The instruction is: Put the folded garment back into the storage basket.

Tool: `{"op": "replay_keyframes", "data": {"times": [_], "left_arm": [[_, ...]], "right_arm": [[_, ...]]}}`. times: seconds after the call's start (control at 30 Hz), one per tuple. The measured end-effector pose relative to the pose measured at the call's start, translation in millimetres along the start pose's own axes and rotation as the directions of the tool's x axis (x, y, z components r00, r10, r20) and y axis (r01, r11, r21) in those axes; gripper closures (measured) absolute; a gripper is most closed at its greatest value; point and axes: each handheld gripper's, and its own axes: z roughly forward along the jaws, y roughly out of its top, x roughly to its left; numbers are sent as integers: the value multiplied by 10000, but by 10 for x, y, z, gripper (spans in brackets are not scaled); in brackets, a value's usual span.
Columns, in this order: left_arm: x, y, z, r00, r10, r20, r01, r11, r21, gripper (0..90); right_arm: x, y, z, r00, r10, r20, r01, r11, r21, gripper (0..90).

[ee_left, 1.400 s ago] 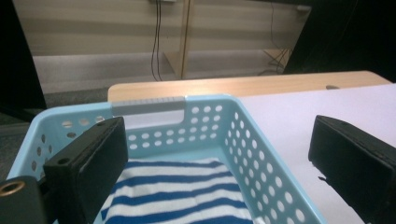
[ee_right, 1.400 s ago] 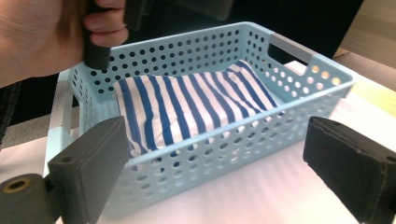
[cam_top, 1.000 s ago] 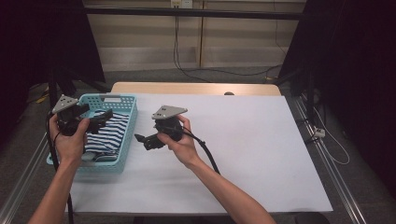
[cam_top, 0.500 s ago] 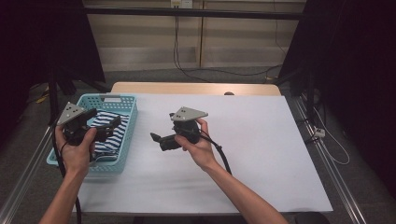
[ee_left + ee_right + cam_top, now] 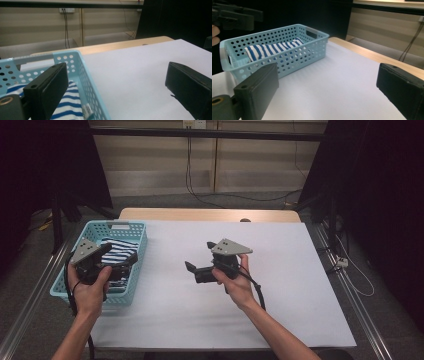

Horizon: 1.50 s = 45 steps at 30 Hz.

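Note:
A light blue perforated basket (image 5: 108, 226) stands at the table's left with a blue-and-white striped cloth (image 5: 119, 251) lying in it. My left gripper (image 5: 119, 254) hovers over the basket's near half, open and empty. Its own view shows its jaws (image 5: 115, 75) wide apart astride the basket wall (image 5: 75, 57), the cloth (image 5: 67, 102) below the left jaw. My right gripper (image 5: 199, 256) is held over the table's middle, open and empty, pointing left at the basket. In its view (image 5: 327, 75) the basket (image 5: 287, 58), the cloth (image 5: 269, 48) and the left gripper (image 5: 239, 15) lie ahead.
A white sheet (image 5: 290, 285) covers the table, with a wooden strip (image 5: 210, 214) at its far edge. Metal rails (image 5: 350, 295) run along both sides. Cables (image 5: 190, 165) hang down the back wall. Dark curtains stand left and right.
The right gripper has moved to the right, away from the basket, still open. The left gripper has shifted slightly right and nearer the person over the basket.

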Motion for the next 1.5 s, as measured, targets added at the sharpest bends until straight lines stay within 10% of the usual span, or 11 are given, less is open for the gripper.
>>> {"op": "replay_keyframes", "data": {"times": [0.17, 0.53, 1.5], "left_arm": [[-136, -40, -33, 9988, 479, 43, -479, 9988, 35, 45], [-226, -206, -121, 9994, 127, -310, -134, 9997, -226, 45], [-426, -654, -388, 9979, 72, -639, -77, 9999, -69, 42]], "right_arm": [[-102, -93, -253, 9967, 39, 812, -35, 10000, -48, 20], [-238, -346, -704, 9829, 255, 1825, -216, 9995, -229, 9], [-547, -966, -1769, 9150, 1305, 3818, -1189, 9914, -540, 8]]}}
